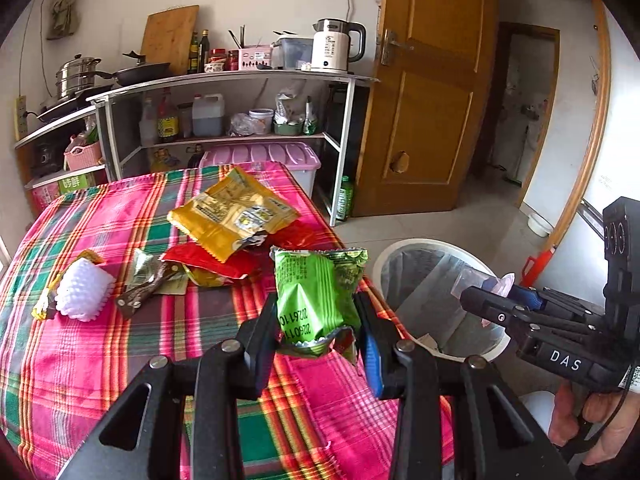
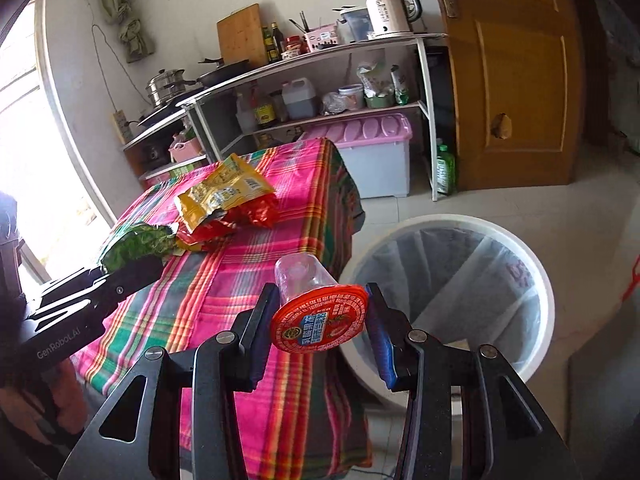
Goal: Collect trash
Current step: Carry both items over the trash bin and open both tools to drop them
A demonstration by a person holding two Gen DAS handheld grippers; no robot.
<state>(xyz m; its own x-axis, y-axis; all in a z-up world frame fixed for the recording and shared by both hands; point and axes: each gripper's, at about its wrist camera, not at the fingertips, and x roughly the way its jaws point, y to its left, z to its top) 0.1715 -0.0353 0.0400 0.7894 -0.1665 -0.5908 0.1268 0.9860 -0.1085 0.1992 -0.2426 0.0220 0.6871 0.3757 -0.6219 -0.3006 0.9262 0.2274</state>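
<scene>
**A:** What can be read? 
**B:** "DAS" in white on the right gripper [image 1: 486,294] body, "GenRoboLAI", as far as it reads, on the left gripper [image 1: 316,330]. The green snack wrapper [image 1: 318,296] carries printed digits, partly creased; the plastic cup [image 2: 304,276] has a red foil lid [image 2: 318,318] with Chinese characters, too small to make out.

**A:** How do the pieces lie? 
**B:** The left claw is clamped on the crinkled wrapper, long axis upright, torn silver end downward, above the plaid tablecloth [image 1: 100,352]. The right claw grips the clear cup at its lid rim, the cup pointing base-forward along the fingers, near the table edge beside the white round bin [image 2: 532,264] lined with a translucent bag.

**A:** What remains on the table? 
**B:** A yellow foil bag [image 1: 232,216] atop a red one [image 1: 216,260], a white foam fruit net [image 1: 82,294] and smaller wrappers.
</scene>
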